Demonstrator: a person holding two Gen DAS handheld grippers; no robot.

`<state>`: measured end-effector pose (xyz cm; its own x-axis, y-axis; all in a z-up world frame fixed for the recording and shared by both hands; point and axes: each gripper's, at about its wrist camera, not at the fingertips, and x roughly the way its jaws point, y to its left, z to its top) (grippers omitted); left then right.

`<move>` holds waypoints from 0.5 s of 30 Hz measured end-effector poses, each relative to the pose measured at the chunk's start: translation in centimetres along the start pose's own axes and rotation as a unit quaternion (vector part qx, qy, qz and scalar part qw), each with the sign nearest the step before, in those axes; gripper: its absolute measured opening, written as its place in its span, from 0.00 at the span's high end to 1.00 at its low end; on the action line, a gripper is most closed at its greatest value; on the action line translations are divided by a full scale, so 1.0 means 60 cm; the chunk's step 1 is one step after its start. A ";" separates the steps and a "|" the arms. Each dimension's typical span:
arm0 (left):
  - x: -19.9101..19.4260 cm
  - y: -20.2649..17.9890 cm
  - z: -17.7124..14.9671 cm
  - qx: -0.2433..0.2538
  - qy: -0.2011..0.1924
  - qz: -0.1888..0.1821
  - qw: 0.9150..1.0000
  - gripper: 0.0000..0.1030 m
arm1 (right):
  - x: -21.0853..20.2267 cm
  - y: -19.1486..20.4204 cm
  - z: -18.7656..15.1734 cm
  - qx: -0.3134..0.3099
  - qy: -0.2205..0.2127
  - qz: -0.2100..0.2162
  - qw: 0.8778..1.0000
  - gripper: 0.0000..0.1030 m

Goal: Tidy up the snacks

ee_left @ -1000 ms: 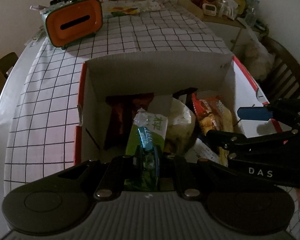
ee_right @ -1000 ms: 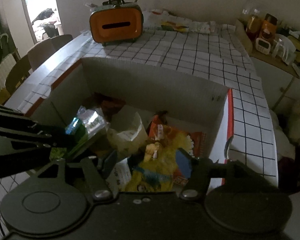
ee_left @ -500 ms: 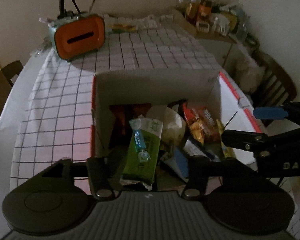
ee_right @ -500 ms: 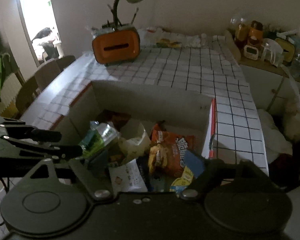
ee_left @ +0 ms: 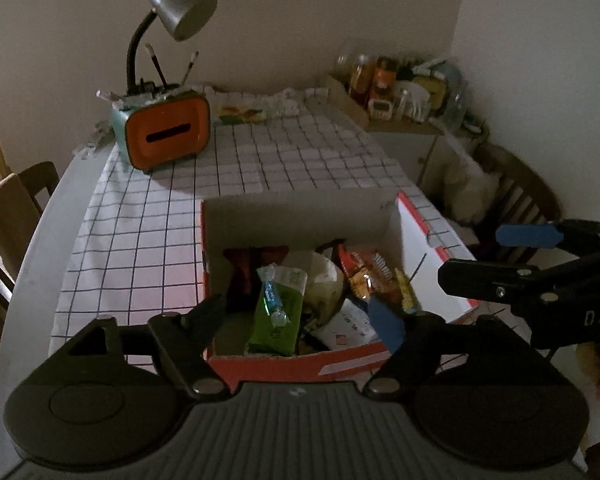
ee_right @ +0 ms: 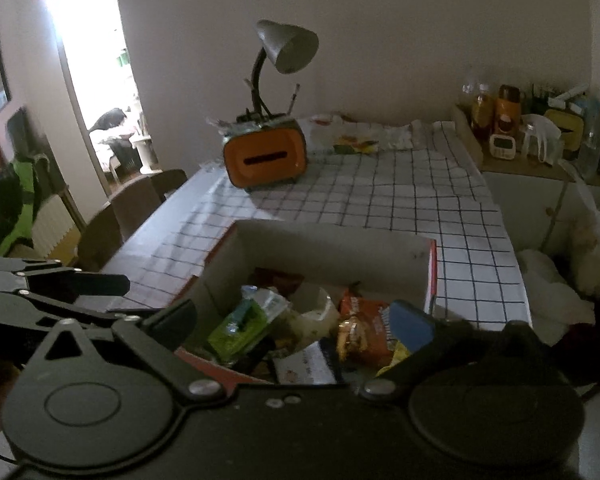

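A red and white cardboard box stands on the checked tablecloth and holds several snacks. A green packet with a blue candy on it leans in the box's middle, beside a pale bag and an orange chip bag. My left gripper is open and empty, raised above the box's near edge. My right gripper is open and empty, also above the near edge; it shows in the left wrist view at the right. The box, green packet and orange bag show in the right wrist view.
An orange tissue holder with a desk lamp stands at the table's far left. A side cabinet with jars is at the far right. Wooden chairs stand left and right of the table.
My left gripper let go of the green packet, which now lies in the box. Both grippers opened and drew back and up from the box.
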<state>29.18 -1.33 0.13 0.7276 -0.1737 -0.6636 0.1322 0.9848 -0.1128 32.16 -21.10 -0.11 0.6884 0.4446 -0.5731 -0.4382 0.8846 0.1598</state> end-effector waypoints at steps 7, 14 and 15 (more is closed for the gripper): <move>-0.046 0.009 -0.014 -0.015 -0.028 -0.012 0.999 0.06 | -0.040 0.025 -0.005 0.006 -0.026 0.003 1.000 0.00; -0.073 0.015 -0.024 -0.026 -0.044 -0.011 0.999 0.01 | -0.072 0.050 -0.017 0.004 -0.045 -0.005 0.999 0.00; -0.077 0.014 -0.026 -0.024 -0.046 -0.011 0.999 0.01 | -0.076 0.052 -0.018 0.004 -0.047 -0.004 0.999 0.00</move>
<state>24.89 0.33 1.96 0.7842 -0.1927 -0.5898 0.1176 0.9795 -0.1636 27.04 -20.54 2.14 0.7427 0.4488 -0.4970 -0.4284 0.8889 0.1626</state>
